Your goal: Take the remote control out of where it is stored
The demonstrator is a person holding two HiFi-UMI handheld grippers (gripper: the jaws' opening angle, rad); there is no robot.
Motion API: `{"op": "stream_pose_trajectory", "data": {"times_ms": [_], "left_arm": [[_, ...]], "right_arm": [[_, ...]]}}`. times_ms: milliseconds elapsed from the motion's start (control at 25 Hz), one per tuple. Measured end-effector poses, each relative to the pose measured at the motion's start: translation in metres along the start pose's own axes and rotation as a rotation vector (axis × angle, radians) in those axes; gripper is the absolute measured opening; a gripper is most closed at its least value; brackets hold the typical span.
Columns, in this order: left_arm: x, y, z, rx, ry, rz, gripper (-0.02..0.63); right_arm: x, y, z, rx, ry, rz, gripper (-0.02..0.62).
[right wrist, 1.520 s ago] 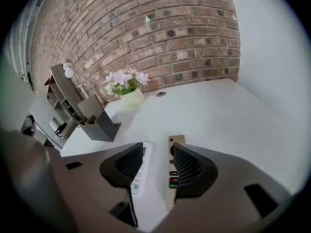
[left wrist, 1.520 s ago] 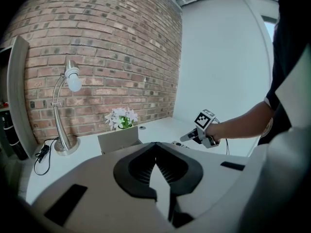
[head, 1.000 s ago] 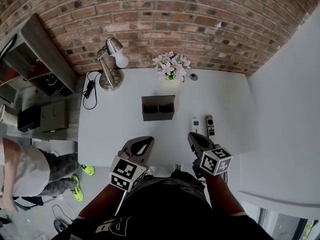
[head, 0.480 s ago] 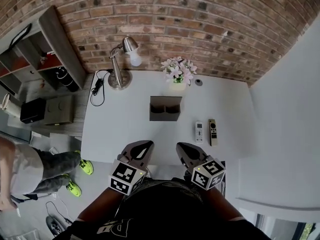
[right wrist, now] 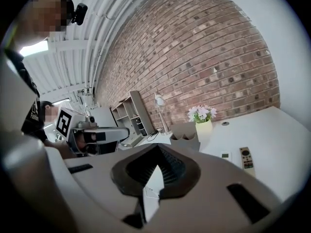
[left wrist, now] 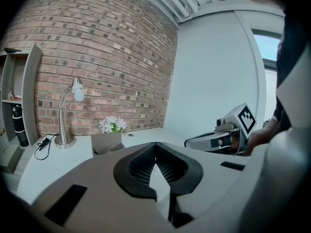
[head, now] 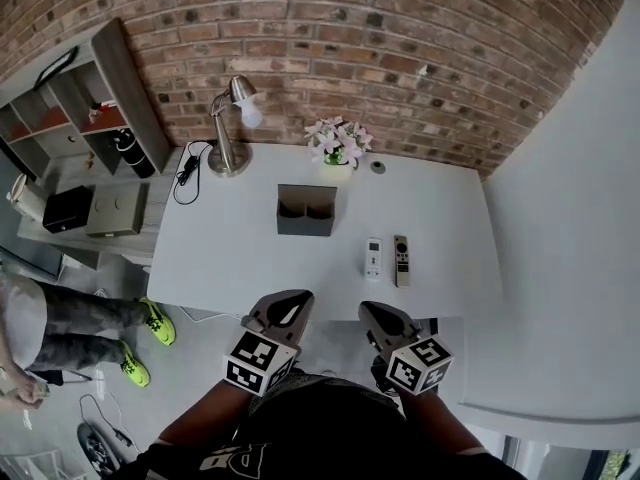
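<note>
Remote control: I see the dark remote control [head: 401,260] lying flat on the white desk [head: 230,248], out in the open, right of centre and near the front edge.
White remote: a white remote [head: 373,257] lies just beside it on its left, parallel and not touching.
Holder: a dark two-compartment holder [head: 306,210] stands further back, to the left of both remotes.
Background: a vase of flowers [head: 336,143] sits behind the holder, and a desk lamp [head: 228,128] stands at the back left by the brick wall.
Left tongs: my left tongs [head: 283,306] are closed tip to tip, gripping nothing, at the desk's front edge.
Right tongs: my right tongs [head: 380,316] are likewise closed and empty, short of the remotes.
</note>
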State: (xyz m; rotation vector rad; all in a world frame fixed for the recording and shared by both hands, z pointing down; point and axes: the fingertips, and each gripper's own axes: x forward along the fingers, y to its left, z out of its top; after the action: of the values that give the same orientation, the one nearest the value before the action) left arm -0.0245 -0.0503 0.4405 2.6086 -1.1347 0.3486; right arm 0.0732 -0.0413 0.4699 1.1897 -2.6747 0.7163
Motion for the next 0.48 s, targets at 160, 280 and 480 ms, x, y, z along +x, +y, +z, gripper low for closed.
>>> {"op": "stream_pose_trajectory", "data": {"times_ms": [160,280,480], "left_arm": [[-0.007,-0.040,-0.004,0.026,-0.006,0.008,0.005],[-0.016,-0.055,-0.012,0.015,0.000,0.049,0.006],[-0.038,-0.078,-0.033,-0.012,0.018,0.118,0.006]], "right_arm": [[-0.035,0.000,-0.018,-0.010,0.016,0.017,0.005],[-0.051,0.000,-0.025,-0.011,0.016,0.039,0.005],[-0.072,0.008,-0.041,0.012,0.020,0.088,0.006]]}}
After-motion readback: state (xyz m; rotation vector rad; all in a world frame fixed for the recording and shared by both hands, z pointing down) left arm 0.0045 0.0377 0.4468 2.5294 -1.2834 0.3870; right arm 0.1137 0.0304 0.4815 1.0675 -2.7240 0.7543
